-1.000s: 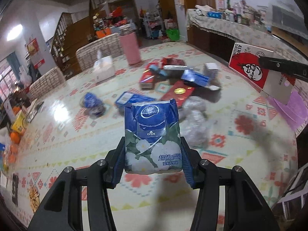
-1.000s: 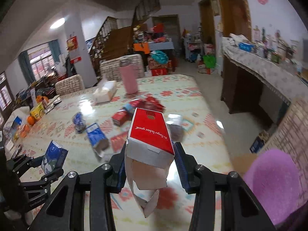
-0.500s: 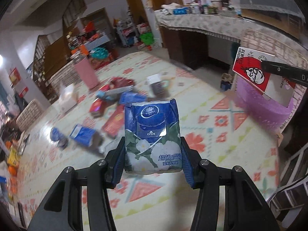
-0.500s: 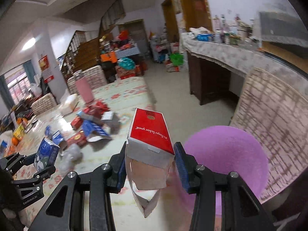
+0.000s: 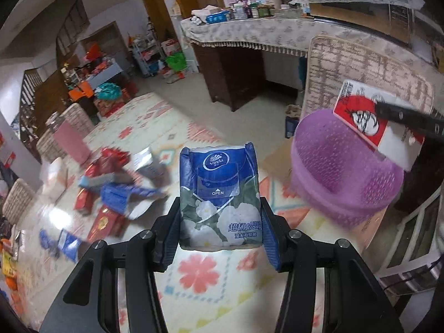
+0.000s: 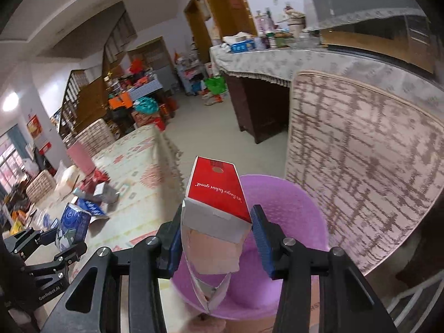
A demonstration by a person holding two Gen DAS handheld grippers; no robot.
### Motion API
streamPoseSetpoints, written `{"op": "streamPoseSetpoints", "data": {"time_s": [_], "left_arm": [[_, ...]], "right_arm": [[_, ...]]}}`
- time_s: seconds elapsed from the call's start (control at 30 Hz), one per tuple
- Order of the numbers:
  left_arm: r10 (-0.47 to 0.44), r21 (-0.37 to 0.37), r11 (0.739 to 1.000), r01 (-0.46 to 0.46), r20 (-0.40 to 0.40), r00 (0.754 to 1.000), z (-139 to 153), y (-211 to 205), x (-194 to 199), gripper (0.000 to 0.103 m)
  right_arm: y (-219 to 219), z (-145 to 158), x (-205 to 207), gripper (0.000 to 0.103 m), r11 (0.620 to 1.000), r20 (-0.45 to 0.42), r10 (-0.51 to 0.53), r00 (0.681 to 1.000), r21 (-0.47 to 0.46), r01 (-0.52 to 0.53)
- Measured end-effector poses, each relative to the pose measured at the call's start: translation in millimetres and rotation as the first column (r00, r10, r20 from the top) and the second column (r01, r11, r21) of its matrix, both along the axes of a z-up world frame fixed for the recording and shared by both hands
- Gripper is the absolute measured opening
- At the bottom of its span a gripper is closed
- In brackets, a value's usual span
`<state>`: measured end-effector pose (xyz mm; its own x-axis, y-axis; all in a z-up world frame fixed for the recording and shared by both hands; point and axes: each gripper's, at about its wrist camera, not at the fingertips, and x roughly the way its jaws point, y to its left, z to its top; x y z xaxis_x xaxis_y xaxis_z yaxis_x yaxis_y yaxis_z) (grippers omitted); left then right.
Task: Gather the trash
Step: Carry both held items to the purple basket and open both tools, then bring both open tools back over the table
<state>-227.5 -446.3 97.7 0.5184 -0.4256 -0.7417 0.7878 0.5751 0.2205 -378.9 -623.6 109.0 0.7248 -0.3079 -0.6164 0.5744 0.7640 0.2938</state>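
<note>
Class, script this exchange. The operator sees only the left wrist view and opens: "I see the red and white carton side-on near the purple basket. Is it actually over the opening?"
Observer: Yes. In the right wrist view, the red and white cardboard carton hangs over the mouth of the purple perforated plastic basket.
Operator: Is the grip on it sound?
Observer: The right gripper has both blue pads pressed against the carton's sides.
Operator: What condition is the carton in?
Observer: Its near end is torn open, and a ragged flap hangs down towards the basket.
</note>
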Motion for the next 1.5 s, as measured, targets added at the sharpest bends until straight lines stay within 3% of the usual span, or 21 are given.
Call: {"op": "streamPoseSetpoints", "data": {"time_s": [0.27,0.37,0.43,0.53,0.73,1.07,1.5], "left_arm": [[-0.096,-0.071,0.993,0.089,-0.103,0.990,15,-63,6,0.051],[-0.157,-0.106,0.984,0.141,-0.164,0.974,12,-88,3,0.053],[-0.182,-0.125,0.979,0.159,-0.206,0.961,9,-99,1,0.066],[-0.184,-0.138,0.978,0.154,-0.234,0.955,6,-102,0,0.072],[-0.150,-0.128,0.983,0.130,-0.161,0.976,11,-71,-9,0.075],[-0.013,-0.141,0.990,0.000,-0.089,0.996,19,12,-4,0.076],[0.111,-0.181,0.975,-0.131,-0.117,0.987,11,100,27,0.076]], "right_arm": [[-26,-5,-15,0.049,0.996,0.003,-0.093,0.996,0.002,0.093],[-33,-11,-21,0.050,0.993,-0.006,-0.120,0.993,0.018,0.121],[-37,-16,-23,0.054,0.991,-0.018,-0.134,0.991,0.023,0.134],[-38,-19,-24,0.060,0.988,-0.033,-0.154,0.988,0.019,0.154],[-30,-17,-27,0.066,0.986,-0.036,-0.164,0.986,0.007,0.164],[11,-13,-5,0.067,0.995,-0.039,-0.093,0.995,0.018,0.093],[84,-3,38,0.072,1.000,-0.067,0.019,0.998,-0.013,-0.020]]}}
